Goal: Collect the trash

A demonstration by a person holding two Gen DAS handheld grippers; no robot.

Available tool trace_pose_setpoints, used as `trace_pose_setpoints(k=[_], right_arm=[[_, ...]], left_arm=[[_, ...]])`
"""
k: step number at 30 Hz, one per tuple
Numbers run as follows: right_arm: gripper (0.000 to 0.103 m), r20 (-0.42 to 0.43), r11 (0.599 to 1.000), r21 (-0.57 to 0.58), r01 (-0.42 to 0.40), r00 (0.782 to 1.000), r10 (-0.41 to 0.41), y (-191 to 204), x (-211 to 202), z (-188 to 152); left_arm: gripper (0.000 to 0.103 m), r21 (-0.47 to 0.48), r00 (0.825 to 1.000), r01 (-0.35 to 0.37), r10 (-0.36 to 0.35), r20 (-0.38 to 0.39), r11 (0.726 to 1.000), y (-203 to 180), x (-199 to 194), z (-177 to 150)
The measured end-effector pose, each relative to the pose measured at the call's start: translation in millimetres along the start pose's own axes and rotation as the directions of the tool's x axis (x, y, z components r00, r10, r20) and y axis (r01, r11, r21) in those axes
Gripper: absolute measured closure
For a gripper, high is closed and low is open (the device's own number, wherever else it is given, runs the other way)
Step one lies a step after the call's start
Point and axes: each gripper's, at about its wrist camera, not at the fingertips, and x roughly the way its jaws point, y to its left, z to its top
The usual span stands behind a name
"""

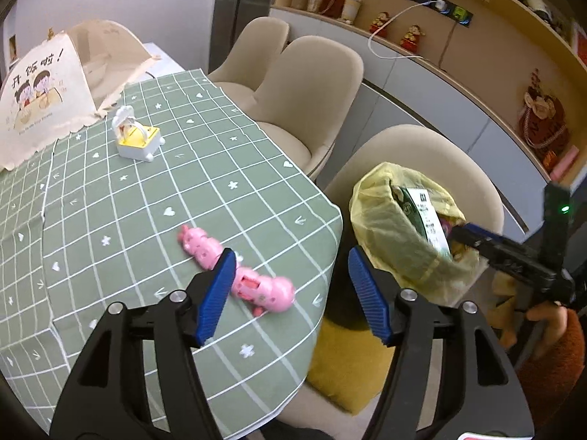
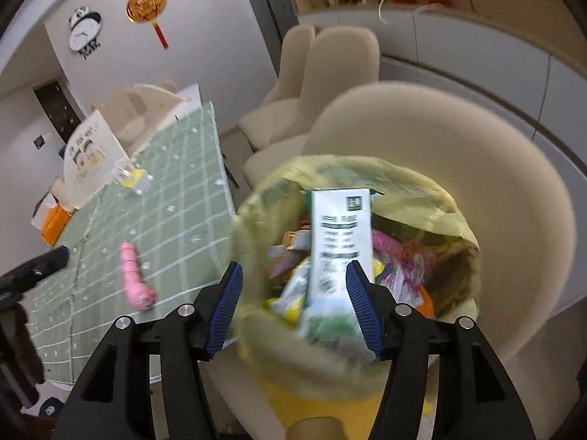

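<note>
Left wrist view: the left gripper (image 1: 290,289) stands with its blue pads (image 1: 216,293) spread and nothing between them, above the near right corner of the tablecloth (image 1: 110,198). A pink caterpillar toy (image 1: 242,275) lies on the cloth near that corner, partly hidden behind the left pad. Farther toward the far edge stands a small white-and-yellow box (image 1: 139,139), with a folded food cover (image 1: 40,99) at the far left corner. Beside the table's right edge a yellow trash bag (image 1: 403,234) sits on a beige chair (image 1: 433,154), and the right gripper (image 1: 462,231) reaches to the bag's mouth. Right wrist view: the right gripper (image 2: 293,304) is spread wide, its pads pressing nothing, over the yellow trash bag (image 2: 330,176). A green-and-white carton (image 2: 339,234) lies inside atop assorted wrappers (image 2: 400,260). Motion blur softens the bag's contents.
</note>
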Motion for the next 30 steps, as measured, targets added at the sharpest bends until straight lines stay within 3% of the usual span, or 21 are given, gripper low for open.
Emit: trace_pose_setpoints(k=[6, 11, 15, 19, 22, 25, 30], right_arm=[[0.048, 0.094, 1.0, 0.014, 0.02, 0.995, -0.022, 67.4, -57.7, -37.6], [0.048, 0.133, 0.999, 0.011, 0.044, 0.99, -0.045, 125.1, -88.0, -80.9], [0.048, 0.185, 0.988, -0.028, 0.149, 0.973, -0.142, 171.9, -108.0, -122.9], [0.048, 0.206, 0.984, -0.012, 0.176, 0.964, -0.169, 194.2, -120.5, -154.0], [0.048, 0.224, 0.984, 0.025, 0.179, 0.958, -0.18, 201.4, -132.9, -170.1], [0.048, 0.238, 0.978, 0.03, 0.205, 0.949, -0.206, 206.9, -142.4, -175.6], [0.048, 0.277, 0.964, 0.028, 0.264, 0.925, -0.261, 214.9, -155.7, -180.9]], left_arm=[[0.022, 0.082, 0.999, -0.022, 0.018, 0.044, 0.996, 28.4, -48.2, -32.7], [0.021, 0.128, 0.996, -0.059, 0.049, 0.075, 0.99, 46.5, -79.3, -68.7], [0.021, 0.156, 0.994, -0.063, 0.047, 0.102, 0.986, 53.5, -99.4, -101.5], [0.021, 0.154, 0.988, -0.045, 0.022, 0.151, 0.987, 57.9, -120.9, -116.0], [0.021, 0.158, 0.975, -0.09, 0.055, 0.215, 0.983, 56.7, -141.4, -122.9], [0.021, 0.156, 0.963, -0.125, 0.083, 0.255, 0.98, 54.9, -156.4, -126.3], [0.021, 0.159, 0.96, -0.123, 0.077, 0.268, 0.98, 55.3, -167.2, -130.6]])
